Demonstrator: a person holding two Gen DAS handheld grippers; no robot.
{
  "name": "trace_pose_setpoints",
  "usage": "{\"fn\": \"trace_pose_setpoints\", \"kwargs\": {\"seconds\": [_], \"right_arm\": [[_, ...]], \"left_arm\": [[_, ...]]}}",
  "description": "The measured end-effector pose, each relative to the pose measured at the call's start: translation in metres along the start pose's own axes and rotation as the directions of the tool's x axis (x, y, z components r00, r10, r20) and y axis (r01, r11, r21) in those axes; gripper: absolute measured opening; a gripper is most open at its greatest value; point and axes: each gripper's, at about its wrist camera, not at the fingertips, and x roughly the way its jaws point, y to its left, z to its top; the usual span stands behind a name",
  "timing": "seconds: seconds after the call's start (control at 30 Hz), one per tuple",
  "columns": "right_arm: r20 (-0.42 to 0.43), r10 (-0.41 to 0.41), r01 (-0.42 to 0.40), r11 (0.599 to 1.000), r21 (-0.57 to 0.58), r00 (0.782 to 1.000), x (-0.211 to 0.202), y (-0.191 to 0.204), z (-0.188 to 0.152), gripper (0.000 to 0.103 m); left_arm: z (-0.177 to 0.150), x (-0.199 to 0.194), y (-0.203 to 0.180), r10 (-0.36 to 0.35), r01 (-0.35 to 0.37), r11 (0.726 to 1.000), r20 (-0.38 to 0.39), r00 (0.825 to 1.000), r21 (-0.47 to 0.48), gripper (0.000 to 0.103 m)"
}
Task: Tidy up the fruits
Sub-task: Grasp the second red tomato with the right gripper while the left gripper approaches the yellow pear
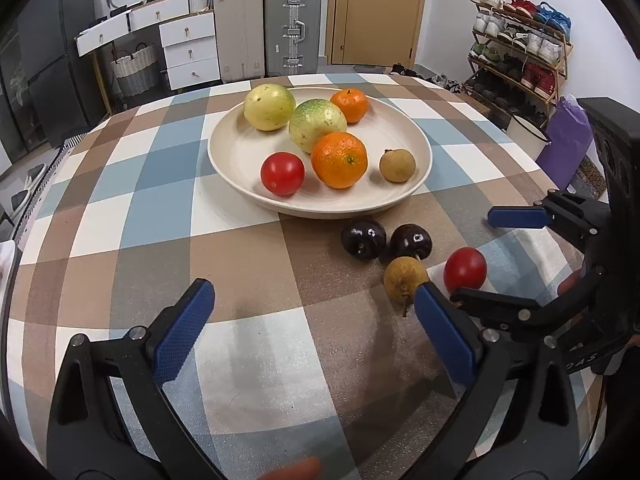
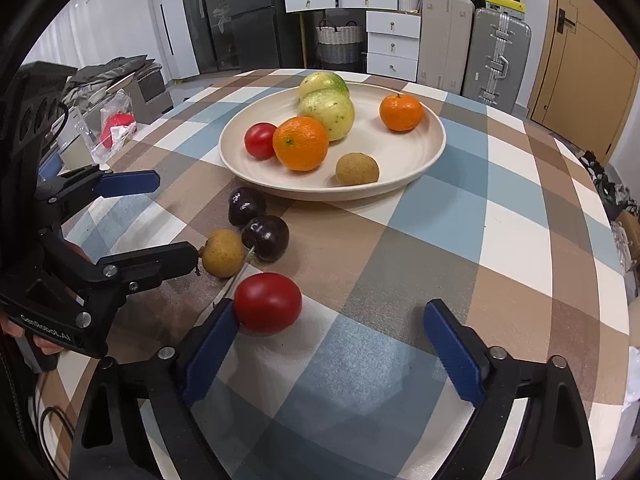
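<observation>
Six fruits already sit on the cream plate toward the far side of the worktop. Four remain on the checked cloth in a loose cluster just in front of the plate's near rim: two dark plums, a brown longan with a thin stem, and a red tomato.

The right hand-held gripper is the nearer one to that tomato. Its jaws stand wide apart, gripping nothing, and the tomato lies at the inner face of the left blue pad, touching it or just off it; I cannot tell which. The fruit therefore sits well off the centreline, to the gripper's left. Its long axis seems to run roughly across the gap, so closing now would probably catch it unevenly or nudge it toward the longan. A small shift left, to centre the tomato between the pads, looks like what the next move needs.

The left hand-held gripper is also spread open and empty, over bare cloth near the front edge. Its right pad stands close beside the longan, which lies ahead and to its right.
</observation>
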Motion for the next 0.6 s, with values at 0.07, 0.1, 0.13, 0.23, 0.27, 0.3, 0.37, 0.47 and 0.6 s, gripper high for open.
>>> {"fn": "trace_pose_setpoints", "kwargs": {"seconds": [0.07, 0.1, 0.13, 0.23, 0.27, 0.3, 0.37, 0.47, 0.6], "right_arm": [[0.002, -0.001, 0.001, 1.0, -0.01, 1.0, 0.0, 0.002, 0.0002, 0.087], [0.002, -0.003, 0.003, 1.0, -0.012, 1.0, 0.0001, 0.0025, 0.0, 0.086], [0.003, 0.0, 0.0, 1.0, -0.012, 1.0, 0.0001, 0.0026, 0.0, 0.086], [0.008, 0.004, -0.004, 1.0, -0.005, 1.0, -0.001, 0.0013, -0.0001, 0.083], [0.009, 0.005, -0.005, 1.0, -0.004, 1.0, -0.0015, 0.0012, -0.0002, 0.083], [0.011, 0.005, -0.005, 1.0, -0.006, 1.0, -0.0018, 0.0018, 0.0001, 0.082], [0.011, 0.009, -0.009, 1.0, -0.014, 1.0, -0.0018, 0.0037, 0.0001, 0.079], [0.012, 0.009, -0.009, 0.999, -0.035, 1.0, -0.002, 0.0076, -0.0007, 0.073], [0.017, 0.025, -0.024, 0.998, -0.05, 1.0, -0.0031, 0.0105, -0.0015, 0.061]], "left_arm": [[0.0, 0.001, -0.0004, -0.005, 0.005, 1.0, -0.006, 1.0, 0.002, 0.093], [0.0004, 0.0012, -0.0007, -0.013, 0.013, 1.0, -0.007, 1.0, 0.003, 0.091], [0.0006, 0.0016, -0.001, -0.024, 0.024, 1.0, -0.009, 1.0, 0.002, 0.089], [-0.0003, 0.0017, -0.0021, -0.037, 0.037, 0.999, -0.006, 0.999, 0.006, 0.086], [-0.001, 0.001, -0.0027, -0.037, 0.037, 0.999, -0.005, 0.999, 0.01, 0.085], [-0.001, 0.0004, -0.0041, -0.034, 0.034, 0.999, -0.001, 0.999, 0.019, 0.085], [-0.0021, -0.0007, -0.0063, -0.036, 0.036, 0.999, 0.002, 0.999, 0.029, 0.085], [-0.0026, 0.0003, -0.0074, -0.046, 0.046, 0.998, -0.004, 0.999, 0.031, 0.085], [-0.0017, -0.0024, -0.0066, -0.051, 0.051, 0.998, 0.008, 0.999, 0.027, 0.085]]}}
